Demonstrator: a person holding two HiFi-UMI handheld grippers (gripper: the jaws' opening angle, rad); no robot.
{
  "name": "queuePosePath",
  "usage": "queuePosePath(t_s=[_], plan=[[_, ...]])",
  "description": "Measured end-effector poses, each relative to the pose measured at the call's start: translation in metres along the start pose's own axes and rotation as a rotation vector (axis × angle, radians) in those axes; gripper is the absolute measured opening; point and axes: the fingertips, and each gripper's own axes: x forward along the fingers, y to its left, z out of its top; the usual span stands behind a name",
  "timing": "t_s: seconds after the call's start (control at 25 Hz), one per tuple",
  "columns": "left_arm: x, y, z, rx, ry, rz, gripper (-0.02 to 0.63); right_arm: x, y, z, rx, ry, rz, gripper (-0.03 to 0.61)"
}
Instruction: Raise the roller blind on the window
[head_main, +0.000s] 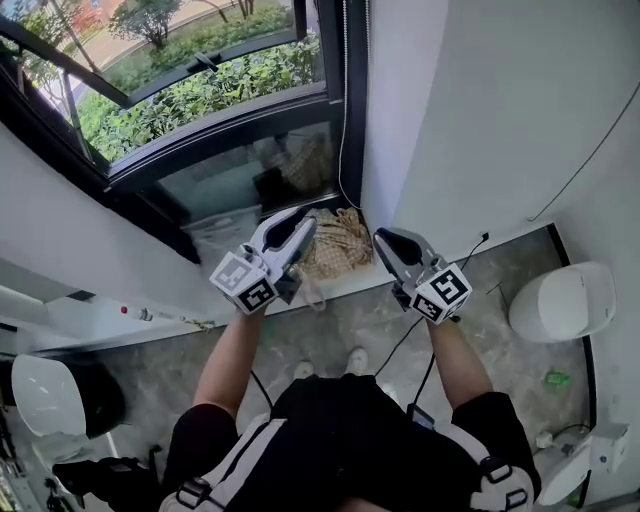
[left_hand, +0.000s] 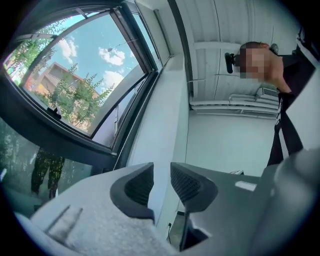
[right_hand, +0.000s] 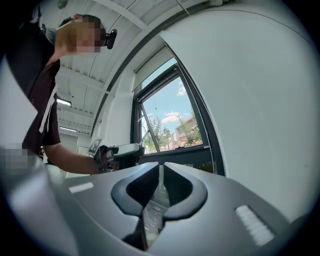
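Person at window: right gripper (head_main: 384, 240) fingers pressed nearly together, seemingly pinching pull cord (head_main: 343, 110) rising at its 11 o'clock. Left gripper (head_main: 303, 220) fingers spread, empty. Blind (right_hand: 152, 62) sits high. Best practice: straight, steady draws, with left regripping before right lets go.

The window (head_main: 200, 90) is dark-framed, and its glass is seen uncovered, with greenery outside. The blind's thin pull cord (head_main: 344, 100) hangs straight down along the frame's right edge. Lower down it is gripped between the nearly closed jaws of the right gripper (right_hand: 161, 172).
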Motion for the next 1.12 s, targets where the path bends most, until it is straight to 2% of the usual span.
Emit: queuePosePath(t_s=[0.2,0.28,0.32,0.44,0.56,0.76,0.92,1.12], plan=[[-0.058,-0.001,-0.002,-0.017,-0.024,0.047,0.099,-0.023,0.031,-0.004,0.005,0.0,-0.054,0.011],[-0.086,-0.005,-0.005,-0.026,-0.031,0.053,0.007,-0.031,0.044,-0.003,0.007,-0.008,-0.084,0.001],[-0.1,-0.007,-0.006,-0.021,-0.024,0.056,0.0,-0.033,0.052,-0.002,0.006,-0.013,-0.097,-0.001],[-0.14,-0.014,-0.008,0.008,0.011,0.069,-0.002,-0.039,0.083,0.002,-0.006,-0.023,-0.127,-0.003],[-0.169,-0.02,-0.002,0.015,0.008,0.07,0.0,-0.04,0.114,0.004,-0.02,-0.026,-0.137,-0.003],[-0.211,-0.032,0.004,0.01,0.005,0.05,0.0,-0.043,0.152,-0.008,0.021,-0.023,-0.187,-0.003],[-0.245,-0.038,0.01,-0.023,-0.035,0.08,0.0,-0.051,0.183,-0.012,-0.003,-0.006,-0.218,-0.003],[-0.271,-0.041,0.018,0.006,-0.054,0.13,0.0,-0.06,0.203,0.004,0.014,-0.046,-0.215,-0.003]])
